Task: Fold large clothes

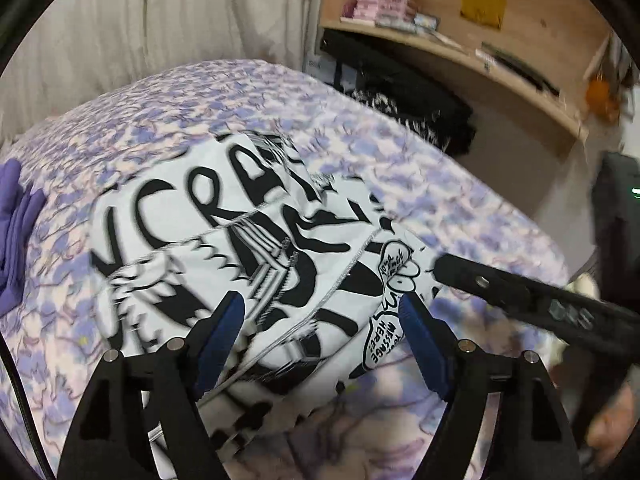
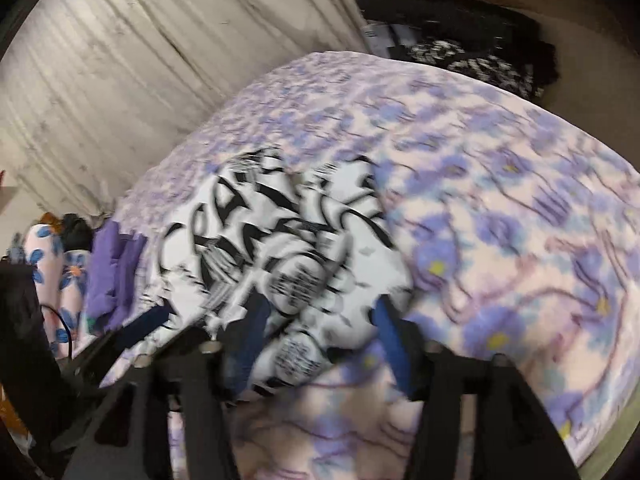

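Observation:
A white garment with bold black graffiti print lies folded into a compact bundle on a bed with a purple flowered cover. My left gripper is open, its blue-padded fingers straddling the near part of the bundle without holding it. The right gripper's black finger reaches in from the right to the bundle's right edge. In the blurred right wrist view the garment lies just beyond my right gripper, which is open and holds nothing.
A purple garment lies at the bed's left side, also in the right wrist view. A flowered cushion sits left. A wooden shelf with boxes and dark clothes stands beyond the bed. A pale curtain hangs behind.

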`<state>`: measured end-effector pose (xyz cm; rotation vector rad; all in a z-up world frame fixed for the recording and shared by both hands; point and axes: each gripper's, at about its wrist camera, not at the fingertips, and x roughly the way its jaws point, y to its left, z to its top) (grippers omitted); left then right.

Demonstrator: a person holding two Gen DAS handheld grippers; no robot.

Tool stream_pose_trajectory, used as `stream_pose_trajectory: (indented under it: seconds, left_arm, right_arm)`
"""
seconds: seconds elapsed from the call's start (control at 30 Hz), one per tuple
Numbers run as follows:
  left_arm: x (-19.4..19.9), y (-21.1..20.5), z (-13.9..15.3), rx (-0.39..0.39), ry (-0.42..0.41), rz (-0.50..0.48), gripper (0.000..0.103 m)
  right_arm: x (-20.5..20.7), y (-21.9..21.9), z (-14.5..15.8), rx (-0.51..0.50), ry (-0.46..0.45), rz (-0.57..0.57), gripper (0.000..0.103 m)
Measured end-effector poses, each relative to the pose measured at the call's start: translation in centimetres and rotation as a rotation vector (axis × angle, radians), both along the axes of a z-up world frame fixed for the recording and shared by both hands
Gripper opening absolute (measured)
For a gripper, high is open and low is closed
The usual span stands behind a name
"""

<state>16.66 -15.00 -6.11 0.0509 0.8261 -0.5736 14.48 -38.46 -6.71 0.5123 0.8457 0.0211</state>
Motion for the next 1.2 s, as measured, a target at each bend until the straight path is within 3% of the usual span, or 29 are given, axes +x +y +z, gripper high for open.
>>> stream_pose_trajectory:
  seconds: [0.17, 0.37, 0.43, 0.53, 0.6, 0.67, 0.73, 0.83, 0.9, 1.0, 1.13, 1.2]
  left_arm:
    - [1.2, 5.9, 0.7, -0.012, 0.021, 0.143, 0.078]
    - [5.5, 13.1, -2.7, -0.052, 0.146, 0.331, 0.078]
    - [6.5, 14.5, -4.2, -0.078, 0.175, 0.352, 0.078]
    - [7.8, 15.5, -5.9, -0.146, 0.203, 0.342, 0.078]
    - [8.3, 15.8, -6.3, -0.175, 0.219, 0.34, 0.078]
    - [8.6, 15.8, -6.3, -0.197, 0.234, 0.339, 0.075]
    - [8.6, 15.1, -5.8, -0.203, 0.236, 0.314, 0.069]
    - [8.8, 13.0, -4.6, -0.187, 0.211, 0.267, 0.064]
    - [8.8, 11.2, -3.7, -0.146, 0.168, 0.253, 0.063]
    - [8.6, 8.5, -3.3, -0.068, 0.114, 0.238, 0.063]
    - [8.1, 5.1, -4.1, 0.096, 0.037, 0.252, 0.064]
    - [7.8, 4.0, -4.7, 0.152, 0.004, 0.262, 0.065]
  right_arm:
    - [3.7, -0.5, -1.6, 0.072, 0.099, 0.056, 0.067]
    - [6.7, -0.2, -4.3, 0.193, 0.157, 0.086, 0.067]
    - [7.8, 0.2, -4.6, 0.183, 0.144, 0.089, 0.067]
    - [8.9, 1.6, -4.2, 0.09, 0.108, 0.117, 0.065]
    - [9.1, 2.5, -3.2, -0.005, 0.085, 0.158, 0.035]
    - [8.4, 2.5, -1.6, -0.029, 0.038, 0.169, 0.026]
    - [6.7, 1.9, 0.7, -0.055, -0.045, 0.16, 0.023]
    - [4.3, 0.8, 3.1, -0.075, -0.116, 0.119, 0.022]
    - [3.3, -0.1, 2.9, -0.094, -0.113, 0.076, 0.022]
    - [2.8, -1.8, 0.6, -0.074, -0.053, 0.016, 0.022]
    - [2.6, -2.8, -3.8, -0.059, 0.047, -0.032, 0.022]
    - [2.6, -2.7, -4.2, -0.057, 0.059, -0.045, 0.024]
